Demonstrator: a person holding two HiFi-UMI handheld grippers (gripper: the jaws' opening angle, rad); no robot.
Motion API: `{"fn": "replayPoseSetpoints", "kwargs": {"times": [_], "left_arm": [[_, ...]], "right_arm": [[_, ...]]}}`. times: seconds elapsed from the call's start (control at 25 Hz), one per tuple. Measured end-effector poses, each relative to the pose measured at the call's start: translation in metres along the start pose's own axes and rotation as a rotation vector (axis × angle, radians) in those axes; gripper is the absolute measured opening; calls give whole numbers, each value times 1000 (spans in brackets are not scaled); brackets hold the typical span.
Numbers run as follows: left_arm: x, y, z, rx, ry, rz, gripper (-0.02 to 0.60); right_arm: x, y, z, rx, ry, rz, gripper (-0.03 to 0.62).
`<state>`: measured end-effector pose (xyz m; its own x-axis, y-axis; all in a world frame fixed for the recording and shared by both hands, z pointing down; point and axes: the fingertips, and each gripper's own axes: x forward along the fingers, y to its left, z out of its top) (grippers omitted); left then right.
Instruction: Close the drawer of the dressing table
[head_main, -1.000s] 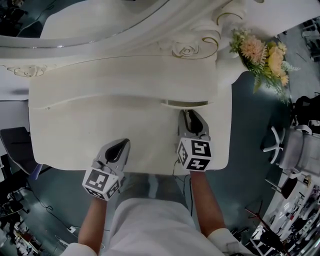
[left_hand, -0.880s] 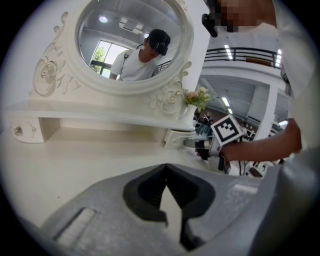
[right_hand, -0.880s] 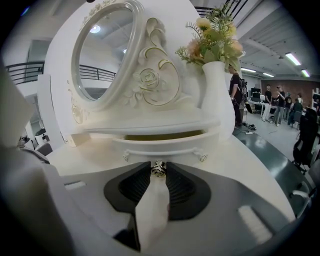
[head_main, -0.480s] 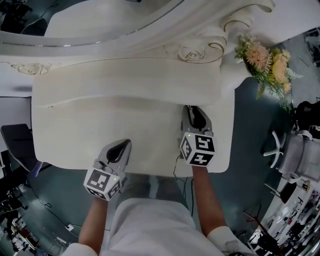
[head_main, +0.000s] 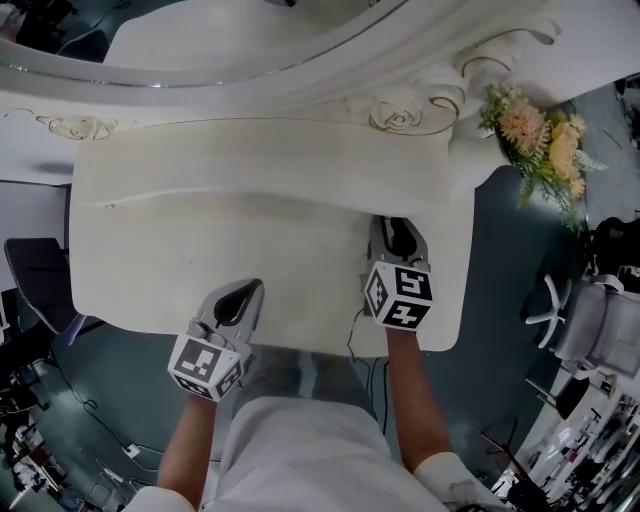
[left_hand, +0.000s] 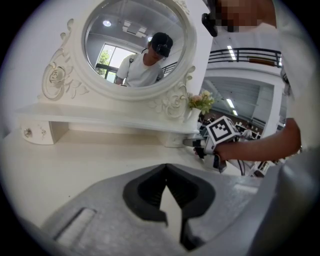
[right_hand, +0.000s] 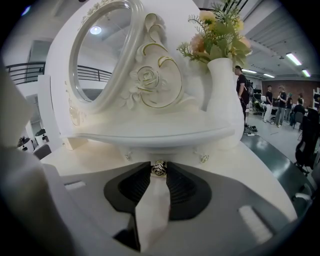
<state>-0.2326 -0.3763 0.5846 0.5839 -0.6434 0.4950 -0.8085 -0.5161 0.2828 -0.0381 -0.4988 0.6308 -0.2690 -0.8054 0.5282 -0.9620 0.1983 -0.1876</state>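
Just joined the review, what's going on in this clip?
A person works at a white dressing table with two handheld grippers. The right gripper has its jaws shut on the knob of the drawer under the shelf. The drawer looks pushed in, with nothing protruding in the head view. The left gripper sits at the table's front edge, jaws together, holding nothing.

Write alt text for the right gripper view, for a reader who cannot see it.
The right gripper is shut on a small knob just under the white shelf of a dressing table. Above stand an oval mirror with a carved rose and, to its right, a white vase of flowers.
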Motion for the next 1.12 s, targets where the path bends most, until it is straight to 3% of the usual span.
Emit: {"fn": "replayPoseSetpoints", "kwargs": {"times": [0.52, 1.12], "left_arm": [[-16, -19, 5, 19, -37, 23, -2], [-48, -74, 42, 85, -158, 28, -1]], "right_arm": [[-26, 4, -5, -12, -2, 43, 92], [-120, 9, 19, -34, -86, 74, 72]]}}
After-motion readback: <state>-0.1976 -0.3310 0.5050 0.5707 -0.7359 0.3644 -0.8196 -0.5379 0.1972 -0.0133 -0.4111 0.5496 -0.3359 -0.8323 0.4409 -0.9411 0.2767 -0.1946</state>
